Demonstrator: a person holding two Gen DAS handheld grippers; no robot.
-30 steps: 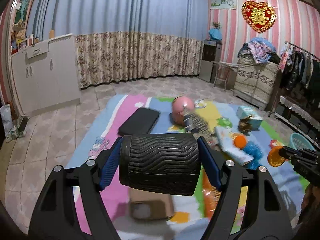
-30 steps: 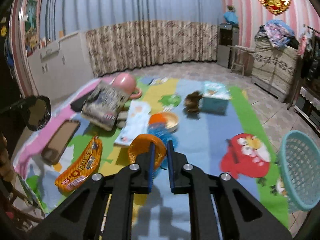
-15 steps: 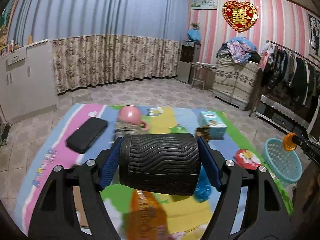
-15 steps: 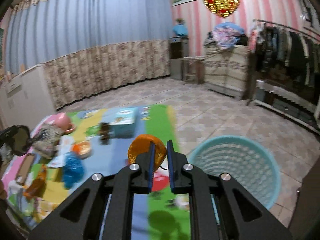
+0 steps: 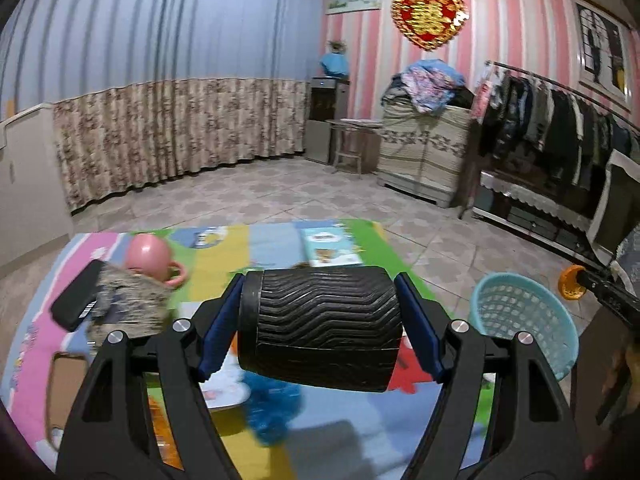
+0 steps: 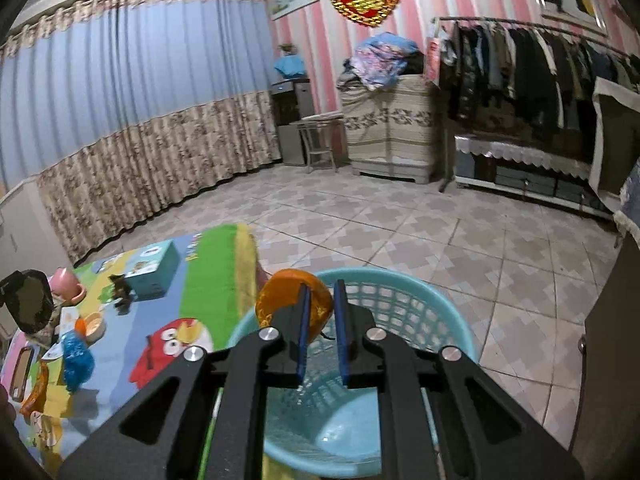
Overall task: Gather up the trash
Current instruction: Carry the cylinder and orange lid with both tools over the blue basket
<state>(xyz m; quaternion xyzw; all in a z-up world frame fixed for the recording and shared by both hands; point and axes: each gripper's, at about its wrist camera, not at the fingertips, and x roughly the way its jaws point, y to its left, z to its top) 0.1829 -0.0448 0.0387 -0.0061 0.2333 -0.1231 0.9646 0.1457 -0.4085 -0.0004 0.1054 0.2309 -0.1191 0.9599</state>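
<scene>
Position change, my right gripper (image 6: 320, 300): carried its orange piece (image 6: 294, 302) off the play mat (image 6: 160, 312) to above the teal basket (image 6: 420, 308). My left gripper (image 5: 320, 316): swung its black ribbed cylinder (image 5: 320, 320) rightward; basket now near.

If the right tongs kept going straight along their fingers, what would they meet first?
Most likely the round light-blue plastic basket: the right tongs, shut on an orange peel-like piece, point down into it. Depth is uncertain.
</scene>
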